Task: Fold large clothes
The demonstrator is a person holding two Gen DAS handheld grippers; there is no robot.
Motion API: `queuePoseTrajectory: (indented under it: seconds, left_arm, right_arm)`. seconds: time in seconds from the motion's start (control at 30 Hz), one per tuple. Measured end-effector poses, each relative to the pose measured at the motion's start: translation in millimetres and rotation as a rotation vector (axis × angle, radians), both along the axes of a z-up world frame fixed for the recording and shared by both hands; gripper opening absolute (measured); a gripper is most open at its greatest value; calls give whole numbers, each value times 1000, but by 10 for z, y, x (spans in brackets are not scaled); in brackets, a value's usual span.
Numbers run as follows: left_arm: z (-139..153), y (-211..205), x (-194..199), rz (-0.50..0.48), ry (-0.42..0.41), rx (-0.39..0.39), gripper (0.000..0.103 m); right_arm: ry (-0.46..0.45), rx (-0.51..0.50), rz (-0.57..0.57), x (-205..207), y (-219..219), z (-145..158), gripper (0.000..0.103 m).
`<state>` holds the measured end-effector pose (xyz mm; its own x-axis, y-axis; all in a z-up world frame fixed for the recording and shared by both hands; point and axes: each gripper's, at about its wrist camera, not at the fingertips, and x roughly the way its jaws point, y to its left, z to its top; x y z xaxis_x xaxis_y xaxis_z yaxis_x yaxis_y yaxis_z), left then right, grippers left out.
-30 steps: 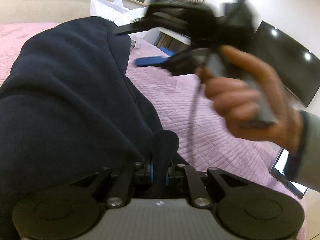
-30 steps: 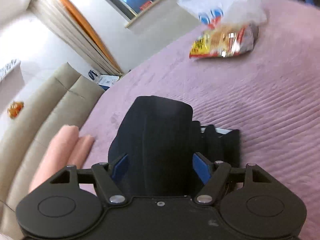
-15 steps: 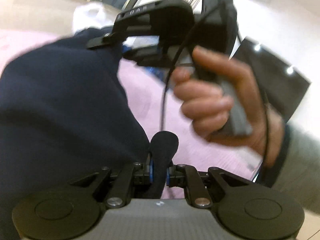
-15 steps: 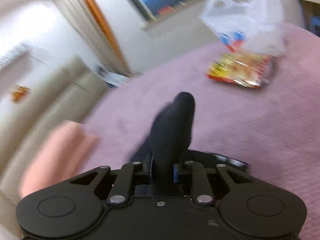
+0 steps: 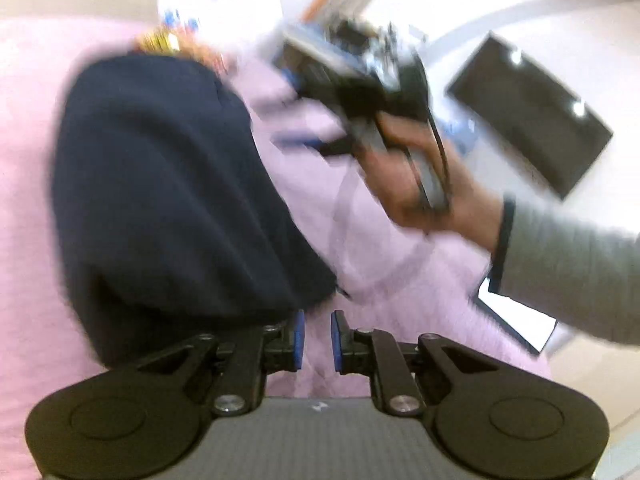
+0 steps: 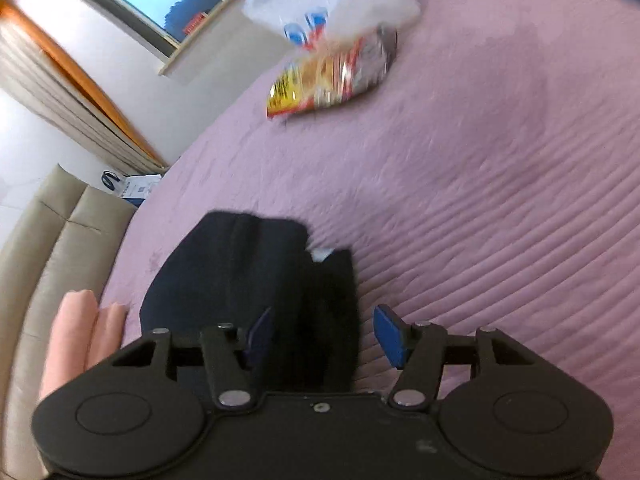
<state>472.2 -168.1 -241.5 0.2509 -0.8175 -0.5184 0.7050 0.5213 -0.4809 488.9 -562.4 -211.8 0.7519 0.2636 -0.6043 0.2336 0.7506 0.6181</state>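
Observation:
A dark navy garment [image 5: 160,200] lies folded on the pink quilted bed [image 5: 24,160]. My left gripper [image 5: 316,338] is open a little and empty, its left pad right at the garment's near edge. In the right wrist view the garment [image 6: 240,276] lies just ahead of my right gripper [image 6: 326,334], which is open wide over its near right part, holding nothing. The right gripper, in a hand, also shows blurred in the left wrist view [image 5: 360,92], above the bed to the garment's right.
A white plastic bag [image 6: 332,0] and a yellow-red snack packet [image 6: 332,76] lie at the far end of the bed. Rolled pink cloth [image 6: 84,340] lies by the beige headboard [image 6: 52,240]. A lit tablet [image 5: 516,320] lies at the bed's right edge. A dark TV [image 5: 528,116] hangs on the wall.
Both grippers have let go of the navy garment and opened. The garment has dropped flat onto the bed. The right hand has pulled back to the right.

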Motion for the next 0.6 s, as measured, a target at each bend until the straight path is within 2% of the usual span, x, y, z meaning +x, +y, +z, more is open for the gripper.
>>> queuePoseTrajectory:
  seconds: [0.1, 0.13, 0.17, 0.23, 0.33, 0.37, 0.4, 0.43, 0.47, 0.5, 0.53, 0.6]
  left_arm:
    - [170, 355, 180, 122, -42, 8, 15]
    - [147, 442, 262, 152, -39, 30, 14]
    - [113, 501, 320, 167, -29, 45, 9]
    - [99, 580, 370, 151, -28, 16, 10]
    - [124, 374, 517, 137, -69, -56, 13]
    - [87, 329, 568, 146, -63, -65, 13]
    - [41, 310, 625, 163, -64, -37, 13]
    - [-17, 241, 624, 171, -69, 16, 12]
    - [-145, 177, 666, 176, -65, 73, 4]
    - [-298, 154, 703, 198, -48, 92, 3]
    - [-397, 98, 736, 203, -9, 72, 3]
    - [-504, 71, 751, 197, 46, 40, 3]
  right_arm:
    - [-61, -39, 79, -122, 156, 235, 70]
    - [-78, -50, 114, -160, 241, 299, 66]
    - [-98, -63, 158, -140, 402, 370, 61]
    - [-139, -111, 255, -123, 745, 479, 40]
    - [-168, -186, 360, -44, 1225, 514, 35]
    - [-168, -194, 382, 8, 1340, 468, 35]
    - [-158, -202, 397, 63, 1444, 409, 35]
    - [-126, -232, 399, 127, 1534, 329, 35]
    - [-84, -282, 391, 243, 1607, 179, 31]
    - [-48, -340, 379, 323, 1654, 34, 11]
    - [-31, -392, 363, 367, 1669, -86, 0]
    - [-24, -415, 320, 376, 1612, -184, 0]
